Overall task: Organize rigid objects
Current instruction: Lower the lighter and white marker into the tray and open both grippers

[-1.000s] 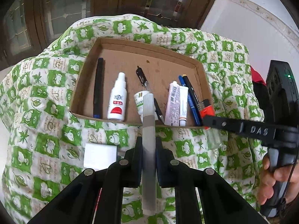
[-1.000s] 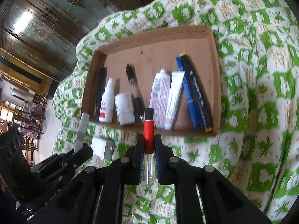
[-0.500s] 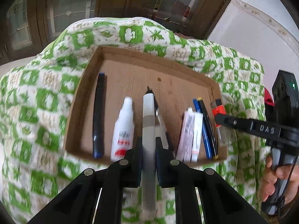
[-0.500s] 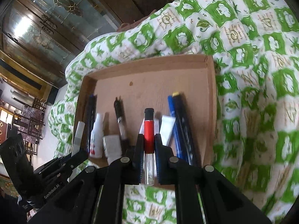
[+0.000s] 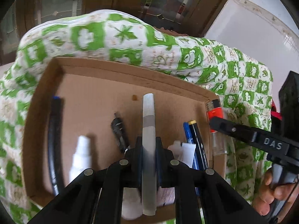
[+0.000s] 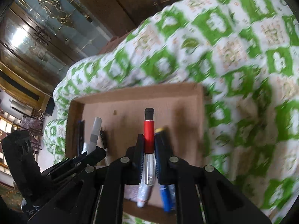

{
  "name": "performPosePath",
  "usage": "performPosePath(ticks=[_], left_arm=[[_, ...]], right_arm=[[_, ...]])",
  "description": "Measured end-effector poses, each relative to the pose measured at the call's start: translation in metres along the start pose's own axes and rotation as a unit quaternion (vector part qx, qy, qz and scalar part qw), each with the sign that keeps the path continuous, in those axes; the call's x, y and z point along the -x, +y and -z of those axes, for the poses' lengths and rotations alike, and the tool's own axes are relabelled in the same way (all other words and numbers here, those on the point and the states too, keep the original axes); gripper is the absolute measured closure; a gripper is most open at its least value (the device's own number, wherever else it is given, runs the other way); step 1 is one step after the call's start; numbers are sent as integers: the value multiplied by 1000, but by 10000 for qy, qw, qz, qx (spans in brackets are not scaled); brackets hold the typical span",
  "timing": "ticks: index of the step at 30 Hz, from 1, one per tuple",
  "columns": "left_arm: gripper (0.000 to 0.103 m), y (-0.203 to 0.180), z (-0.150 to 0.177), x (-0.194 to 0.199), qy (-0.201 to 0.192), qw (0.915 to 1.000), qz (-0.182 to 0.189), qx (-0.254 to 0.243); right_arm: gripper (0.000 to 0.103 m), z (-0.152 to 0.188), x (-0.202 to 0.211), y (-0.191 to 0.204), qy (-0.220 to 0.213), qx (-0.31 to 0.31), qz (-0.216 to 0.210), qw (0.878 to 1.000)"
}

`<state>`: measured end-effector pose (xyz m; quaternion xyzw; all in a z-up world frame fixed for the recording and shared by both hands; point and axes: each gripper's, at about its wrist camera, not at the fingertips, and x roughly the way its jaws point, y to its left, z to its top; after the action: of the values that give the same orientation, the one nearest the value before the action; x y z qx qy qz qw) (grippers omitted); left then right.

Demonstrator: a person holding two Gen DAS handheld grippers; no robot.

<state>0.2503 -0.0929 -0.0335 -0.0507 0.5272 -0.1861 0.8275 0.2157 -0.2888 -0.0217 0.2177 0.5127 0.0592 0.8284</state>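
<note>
Left gripper [image 5: 148, 149] is clenching a grey pen [image 5: 148, 127], right gripper [image 6: 149, 149] a lighter [image 6: 149, 136]; lower each into a free gap in the cardboard tray [image 5: 104, 97] before releasing.

A shallow cardboard tray [image 5: 115, 74] lies on green-and-white patterned cloth. A frosted white-grey marker [image 5: 148, 130], held lengthwise above the tray's middle, points toward its far wall. A lighter [image 6: 149, 130] with red body, black top and clear base is held likewise above the tray's right part. On the tray floor lie a dark pen [image 5: 54, 140] at left, a white bottle [image 5: 81, 156], a black pen [image 5: 118, 130], white tubes [image 5: 186, 151], and blue and black pens [image 5: 194, 140] at right.
</note>
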Motion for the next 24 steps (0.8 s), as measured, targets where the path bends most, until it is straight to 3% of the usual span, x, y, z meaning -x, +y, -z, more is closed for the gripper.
performPosePath(ticks=[6,17,18,20,22,24], left_arm=[[92,-9,-10,-21,7,9998,-158,-73],[92,-18,-11,-38,27,9989,-370,-283],[90,-18,-10,-37,56,9990,-359,-249],[75,-15,-6,-31,61,9993,-310,-182],[54,-16,2,-19,-59,9996,-239,-163],[51,-15,9,-5,-140,9995,-226,-155]], right_arm=[[93,-5,-3,-12,-75,239,427,9988],[93,6,-30,0,-47,920,920,9915],[91,7,-31,1,-66,931,928,9913],[88,7,-34,4,-81,965,916,9911],[80,10,-33,8,-110,1022,899,9906],[66,14,-32,14,-191,1113,1001,9886]])
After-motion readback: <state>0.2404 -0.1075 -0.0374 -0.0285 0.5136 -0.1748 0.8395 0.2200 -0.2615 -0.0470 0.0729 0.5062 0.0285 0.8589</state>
